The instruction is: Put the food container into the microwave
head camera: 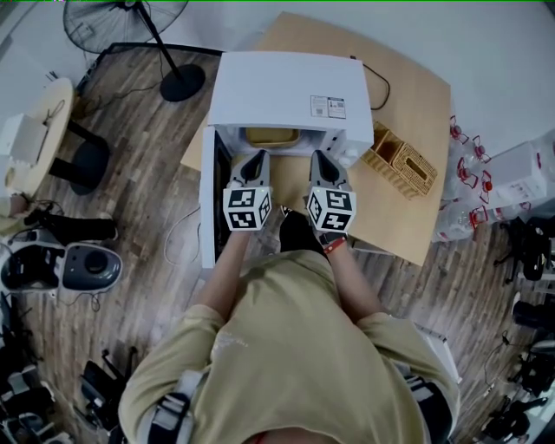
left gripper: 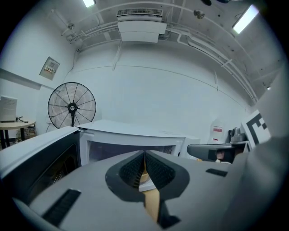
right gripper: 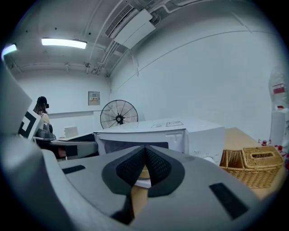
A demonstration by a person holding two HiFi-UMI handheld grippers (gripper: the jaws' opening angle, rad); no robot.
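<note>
White microwave (head camera: 286,91) sits on wooden bench (head camera: 416,95), door (head camera: 209,204) swung open to the left, w/ yellowish food container (head camera: 271,136) inside the cavity. Left gripper (head camera: 257,157) & right gripper (head camera: 319,158) point into the opening side by side, jaws together, tips just short of the container. Wicker basket (head camera: 403,162) sits right of the microwave; standing fan (head camera: 130,22) on floor, top left.
</note>
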